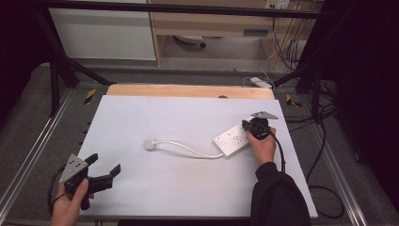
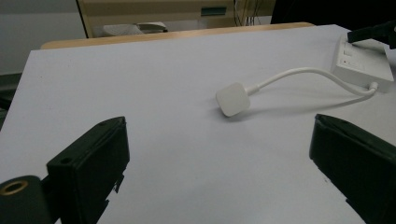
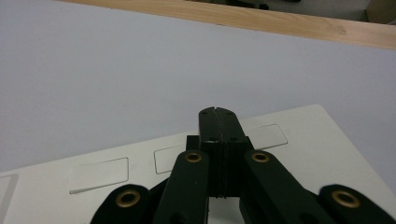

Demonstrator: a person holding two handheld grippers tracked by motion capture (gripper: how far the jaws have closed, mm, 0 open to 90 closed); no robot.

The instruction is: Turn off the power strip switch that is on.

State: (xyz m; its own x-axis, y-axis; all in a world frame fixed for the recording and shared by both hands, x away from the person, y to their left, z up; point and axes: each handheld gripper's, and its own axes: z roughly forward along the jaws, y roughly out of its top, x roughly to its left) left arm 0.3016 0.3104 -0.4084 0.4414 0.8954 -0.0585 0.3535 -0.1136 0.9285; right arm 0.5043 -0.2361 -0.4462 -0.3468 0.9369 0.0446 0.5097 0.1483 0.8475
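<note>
Pressing down on the white power strip (image 1: 232,140) near the table's (image 1: 141,188) right edge, the right gripper (image 1: 248,126) has its jaws closed together, holding nothing, their joined tip resting on the strip's top face among the rocker switches (image 3: 98,174); the left gripper (image 1: 104,168) hovers at the near-left corner, jaws spread wide and empty; the strip's plug (image 1: 149,144) lies loose near the middle of the surface, its white cable (image 1: 188,149) curving back to the strip. Judging by this, a switch press is in hand; the plug is untouched. Counted: one strip, one plug, one cable, two grippers.
</note>
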